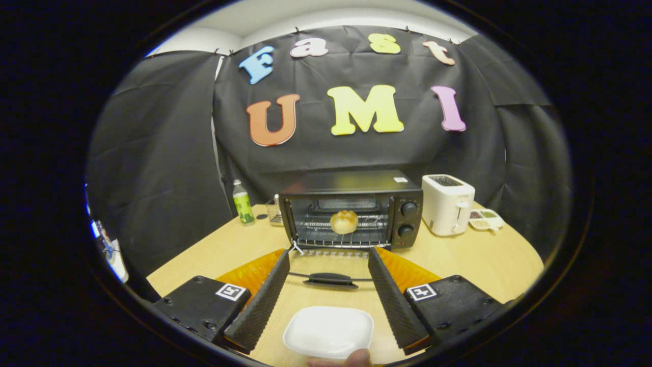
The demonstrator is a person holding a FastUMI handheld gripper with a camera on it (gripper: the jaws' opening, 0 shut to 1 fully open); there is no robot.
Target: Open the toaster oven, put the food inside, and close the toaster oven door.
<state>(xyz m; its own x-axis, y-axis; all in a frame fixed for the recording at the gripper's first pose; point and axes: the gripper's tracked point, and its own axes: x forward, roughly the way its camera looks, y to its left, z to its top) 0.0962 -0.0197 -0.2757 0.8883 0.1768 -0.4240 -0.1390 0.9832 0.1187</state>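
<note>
Black toaster oven point(351, 209), golden bun point(344, 221) — white toaster point(447, 204), white dish point(328, 331), green-labelled bottle point(243, 203).

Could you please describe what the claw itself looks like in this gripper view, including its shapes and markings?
The claw has two long, flat fingers that widen toward the camera, their inner faces covered in a fine ribbed texture. Each sits on a blocky black mount with visible screws, and each mount carries a small square black-and-white marker tag. Translucent orange panels flank the fingers on their outer sides. No cables are visible.
</note>
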